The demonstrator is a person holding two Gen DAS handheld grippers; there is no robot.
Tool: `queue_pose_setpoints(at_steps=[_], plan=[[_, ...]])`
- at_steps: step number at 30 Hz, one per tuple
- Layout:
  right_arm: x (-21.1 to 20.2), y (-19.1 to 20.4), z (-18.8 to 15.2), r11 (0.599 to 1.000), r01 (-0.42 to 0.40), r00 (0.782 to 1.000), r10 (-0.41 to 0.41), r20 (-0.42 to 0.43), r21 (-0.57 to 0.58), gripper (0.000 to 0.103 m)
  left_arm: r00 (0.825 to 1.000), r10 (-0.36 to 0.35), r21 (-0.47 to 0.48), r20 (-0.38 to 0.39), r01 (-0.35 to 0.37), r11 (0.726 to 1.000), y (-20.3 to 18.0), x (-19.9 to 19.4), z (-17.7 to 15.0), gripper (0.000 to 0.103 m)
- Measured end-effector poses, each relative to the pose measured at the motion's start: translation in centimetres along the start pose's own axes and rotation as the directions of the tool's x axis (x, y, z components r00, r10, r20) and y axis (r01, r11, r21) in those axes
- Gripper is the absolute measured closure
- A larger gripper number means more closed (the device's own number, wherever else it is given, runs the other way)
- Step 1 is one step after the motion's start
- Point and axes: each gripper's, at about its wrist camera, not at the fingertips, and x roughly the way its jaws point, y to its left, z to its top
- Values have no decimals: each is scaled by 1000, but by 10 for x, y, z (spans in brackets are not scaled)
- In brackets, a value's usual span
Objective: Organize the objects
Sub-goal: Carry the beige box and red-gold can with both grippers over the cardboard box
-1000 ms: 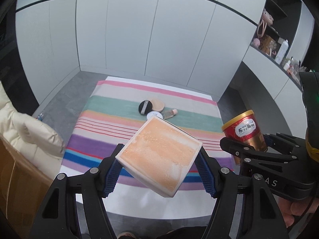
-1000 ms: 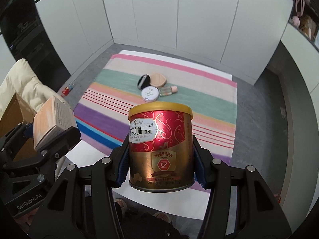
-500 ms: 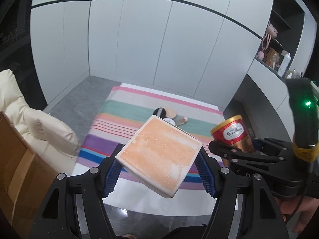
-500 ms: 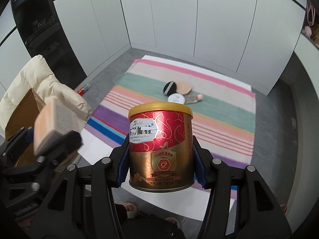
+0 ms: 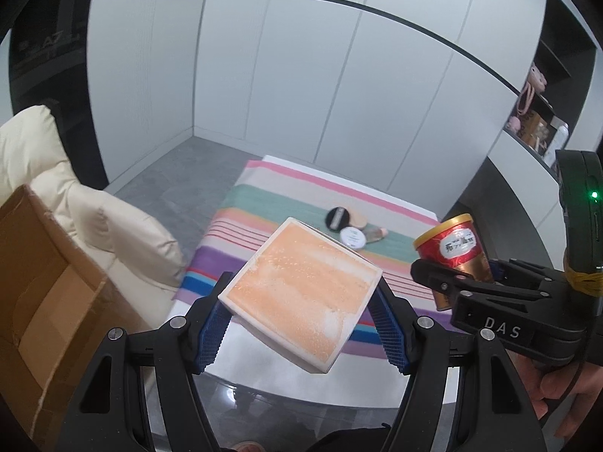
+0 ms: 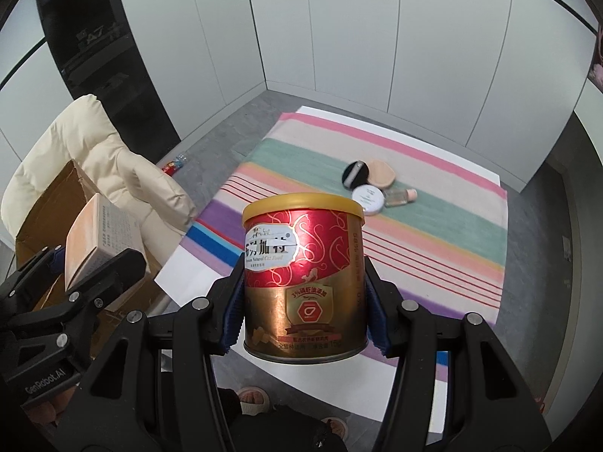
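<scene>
Both grippers moved toward the cardboard box (image 5: 45, 282) | left gripper (image 5: 301, 324) grips box (image 5: 301, 293) | right gripper (image 6: 303, 305) grips can (image 6: 305, 282) | cardboard box inside hidden

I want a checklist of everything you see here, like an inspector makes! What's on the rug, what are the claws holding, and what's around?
Surface: striped rug on a grey floor.
Job's things: orange box and red-and-gold can, both held in the air; black puff, tan puff, white compact and small bottle clustered on the rug.
Clutter: a small bottle on the floor near the wall.
Grippers: left gripper shut on the orange box; right gripper shut on the red-and-gold can.
Cables: nothing seen.
Surroundings: cardboard box, cream cushion, white cabinets, shelf with items.
</scene>
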Motion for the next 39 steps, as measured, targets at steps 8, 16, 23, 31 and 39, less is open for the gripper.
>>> queue_pose_setpoints(at_steps=[8,16,23,31,39], plan=[[10,29,7,999,-26,1000,26,1,-32,47,999,31,-54,11,-30,998,34,-9,-3,33],[15,63,10,995,-56,998,57,5,-87,47,997,69,-93,24,-67,993,65,-22,-7,33],[17,93,13,988,-90,996,92,9,-129,47,994,106,-123,33,-101,987,88,-35,-11,33],[20,129,16,975,-127,991,130,8,-180,47,988,153,-165,37,-145,976,117,-50,-19,33],[22,167,17,959,-162,986,166,1,-234,47,980,194,-210,40,-182,961,145,-67,-28,33]])
